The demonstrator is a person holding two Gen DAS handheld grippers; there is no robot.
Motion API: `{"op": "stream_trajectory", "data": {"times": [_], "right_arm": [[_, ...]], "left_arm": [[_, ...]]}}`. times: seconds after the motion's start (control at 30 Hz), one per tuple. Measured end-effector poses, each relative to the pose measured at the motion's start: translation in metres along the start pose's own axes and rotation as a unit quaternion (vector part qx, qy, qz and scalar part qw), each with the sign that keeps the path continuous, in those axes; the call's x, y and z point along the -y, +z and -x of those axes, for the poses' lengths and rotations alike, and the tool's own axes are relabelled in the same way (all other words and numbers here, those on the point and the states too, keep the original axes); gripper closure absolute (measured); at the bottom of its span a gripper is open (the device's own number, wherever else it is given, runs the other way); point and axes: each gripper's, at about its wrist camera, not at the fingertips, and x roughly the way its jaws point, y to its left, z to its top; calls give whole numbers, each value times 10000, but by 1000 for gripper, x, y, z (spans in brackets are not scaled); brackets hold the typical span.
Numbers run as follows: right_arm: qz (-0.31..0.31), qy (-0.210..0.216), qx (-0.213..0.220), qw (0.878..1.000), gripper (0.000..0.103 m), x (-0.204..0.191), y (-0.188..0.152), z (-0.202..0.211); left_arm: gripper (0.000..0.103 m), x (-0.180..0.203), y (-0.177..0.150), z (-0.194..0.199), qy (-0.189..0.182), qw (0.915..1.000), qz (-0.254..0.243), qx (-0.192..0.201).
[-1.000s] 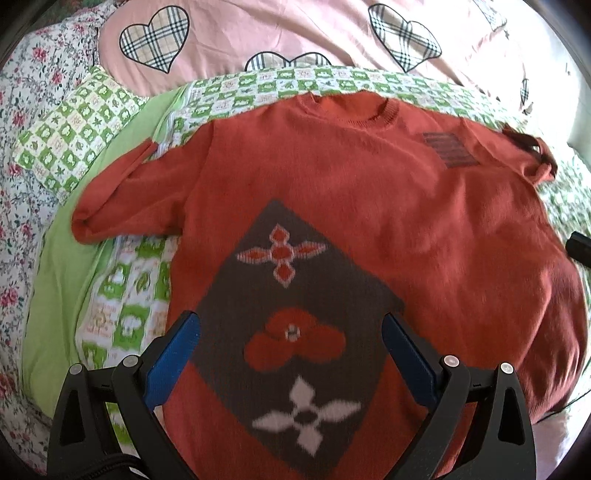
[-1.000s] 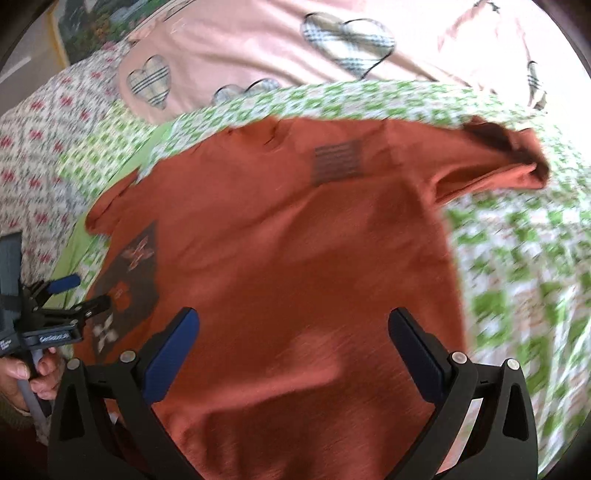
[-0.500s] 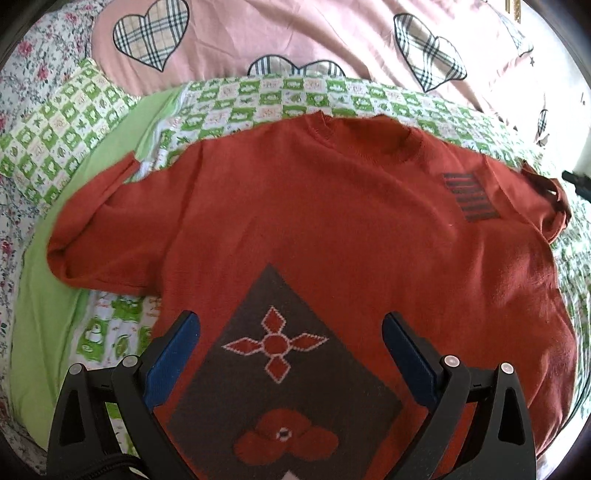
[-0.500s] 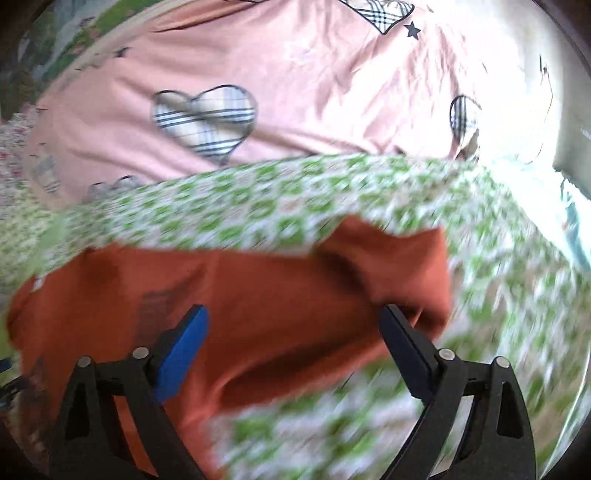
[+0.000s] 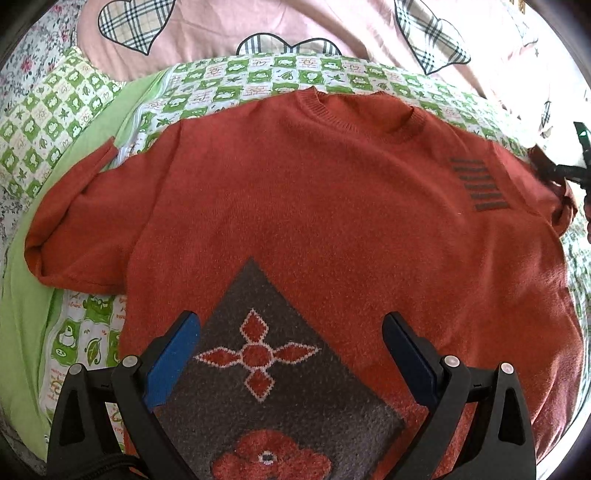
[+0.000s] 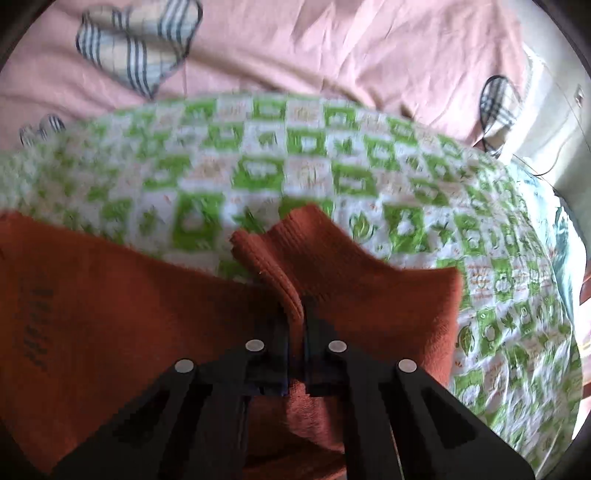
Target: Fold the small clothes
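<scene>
A rust-orange knit sweater (image 5: 332,206) lies front up on the bed, collar far, with a dark diamond panel of flowers (image 5: 266,376) near me. My left gripper (image 5: 291,354) is open and empty, hovering over the diamond panel. My right gripper (image 6: 295,314) is shut on the ribbed cuff of the sweater's right sleeve (image 6: 291,258). It also shows in the left wrist view (image 5: 557,171) at the sleeve end. The left sleeve (image 5: 74,221) lies spread to the left.
A green-and-white checked quilt (image 5: 258,81) lies under the sweater. A pink blanket with plaid hearts (image 5: 258,22) is at the back. A checked pillow (image 5: 48,122) and a plain green sheet (image 5: 22,314) are on the left.
My right gripper moved to the right sleeve cuff and shut on it. My left gripper moved forward over the sweater toward the collar, still open.
</scene>
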Motion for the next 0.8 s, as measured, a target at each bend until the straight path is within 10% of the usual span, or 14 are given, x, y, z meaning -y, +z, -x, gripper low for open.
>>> {"op": "stream_trajectory", "data": {"times": [0.17, 0.4, 0.6, 0.8], "right_arm": [[-376, 1502, 546, 9864, 98, -57, -5, 50], [-463, 3811, 524, 9219, 98, -215, -26, 83], [-210, 4568, -27, 8893, 98, -323, -48, 72], [-62, 4583, -479, 8875, 98, -372, -70, 43]], "left_arm": [[4, -7, -5, 8, -133, 9998, 134, 75], [4, -31, -11, 21, -376, 9982, 430, 190], [4, -70, -14, 30, -835, 9911, 997, 299], [4, -98, -14, 26, -1055, 9840, 1390, 359]]}}
